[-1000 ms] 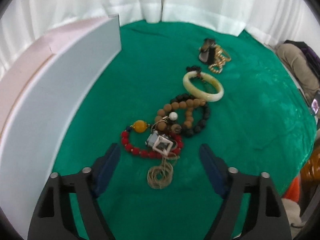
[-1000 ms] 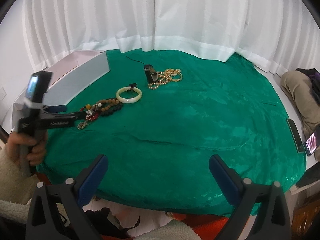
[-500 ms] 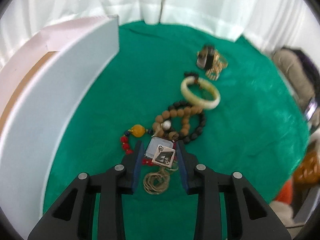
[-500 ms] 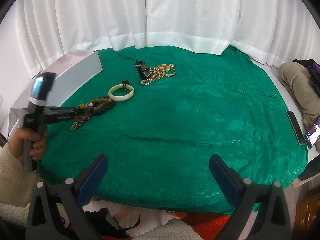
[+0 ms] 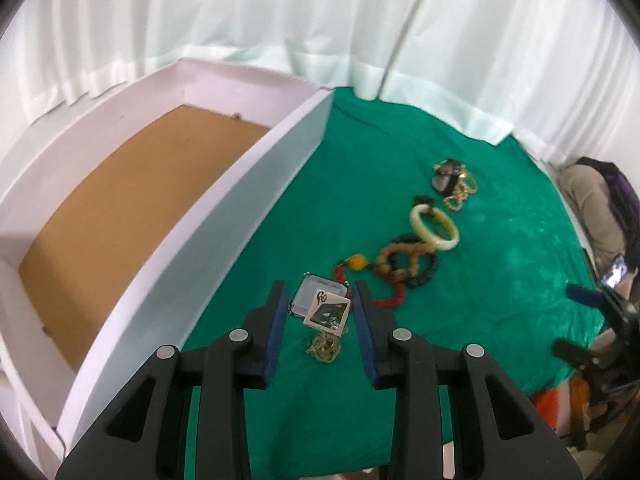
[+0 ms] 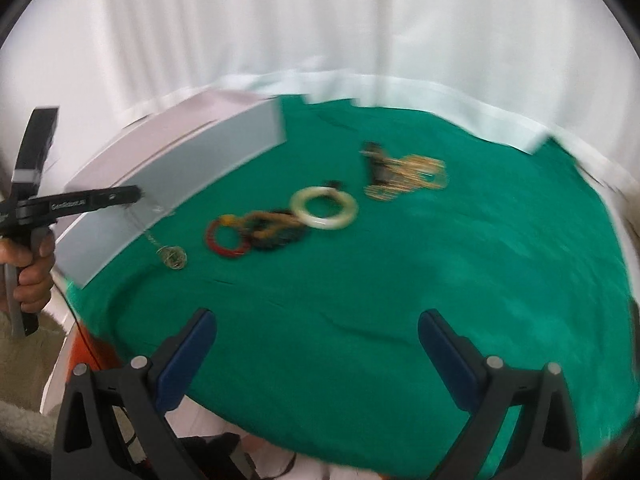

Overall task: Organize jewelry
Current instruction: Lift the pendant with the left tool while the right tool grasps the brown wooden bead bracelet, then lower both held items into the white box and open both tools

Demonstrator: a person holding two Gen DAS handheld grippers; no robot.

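My left gripper [image 5: 320, 306] is shut on a small clear packet with a printed card [image 5: 326, 310]. A thin gold chain [image 5: 324, 346] dangles from the packet. In the right wrist view the left gripper [image 6: 134, 194] hovers beside the white box's wall [image 6: 192, 168], and the chain's coiled end [image 6: 174, 258] hangs just above the green cloth. On the cloth lie a red bead bracelet [image 6: 226, 240], brown and black bead bracelets [image 5: 408, 264], a pale jade bangle [image 5: 434, 226] and a heap of gold chains [image 6: 412, 174]. My right gripper [image 6: 316, 340] is open over the cloth's near edge with nothing between its fingers.
The open white box [image 5: 240, 232] has a brown cardboard floor [image 5: 120, 208] with nothing on it. It stands left of the jewelry row. White curtains close off the back. A person's legs [image 5: 592, 200] and a phone [image 5: 616, 276] are at the far right.
The left gripper shut on the packet, lifted it off the red bracelet and carried it left toward the box, so the chain now hangs. The right gripper shifted left across the table.
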